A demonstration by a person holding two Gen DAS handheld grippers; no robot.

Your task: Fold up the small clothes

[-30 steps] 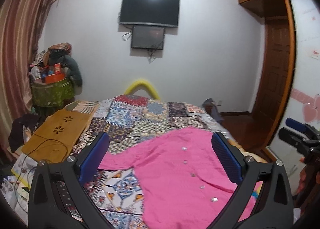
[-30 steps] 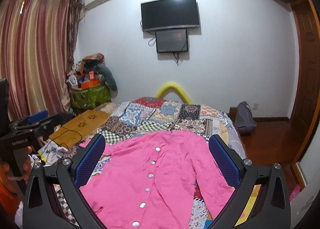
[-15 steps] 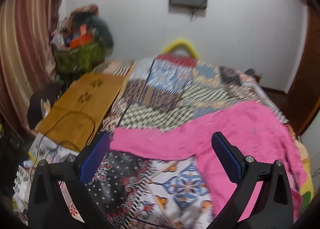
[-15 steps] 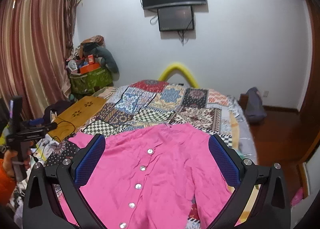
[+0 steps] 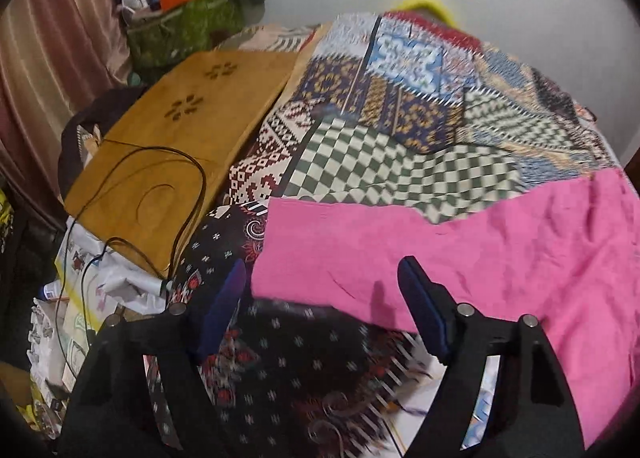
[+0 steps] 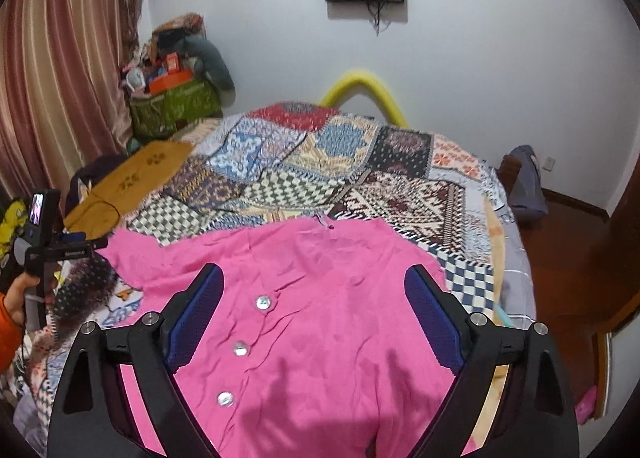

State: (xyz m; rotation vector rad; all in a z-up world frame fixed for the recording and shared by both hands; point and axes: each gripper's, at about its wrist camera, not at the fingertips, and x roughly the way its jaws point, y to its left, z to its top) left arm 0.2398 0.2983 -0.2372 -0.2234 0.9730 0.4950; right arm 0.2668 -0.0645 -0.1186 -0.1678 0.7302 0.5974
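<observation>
A pink buttoned shirt [image 6: 320, 322] lies spread flat, front up, on a patchwork quilt [image 6: 320, 162] covering the bed. Its left sleeve [image 5: 344, 250] stretches out toward the bed's left edge. My left gripper [image 5: 320, 282] is open and hovers low just in front of that sleeve's cuff end, holding nothing. It also shows in the right wrist view [image 6: 60, 250], held in a hand. My right gripper [image 6: 314, 290] is open above the shirt's chest, near the buttons [image 6: 262, 303], holding nothing.
A mustard wooden lap table [image 5: 172, 146] with a black cable [image 5: 188, 194] lies at the bed's left edge. A green basket of clutter [image 6: 172, 106] and curtains [image 6: 60, 78] stand at the left. A grey bag [image 6: 526, 186] sits on the wooden floor at the right.
Both grippers have tilted down and moved closer to the bed. My left gripper swung left and dropped toward the sleeve end. My right gripper came in over the shirt's chest.
</observation>
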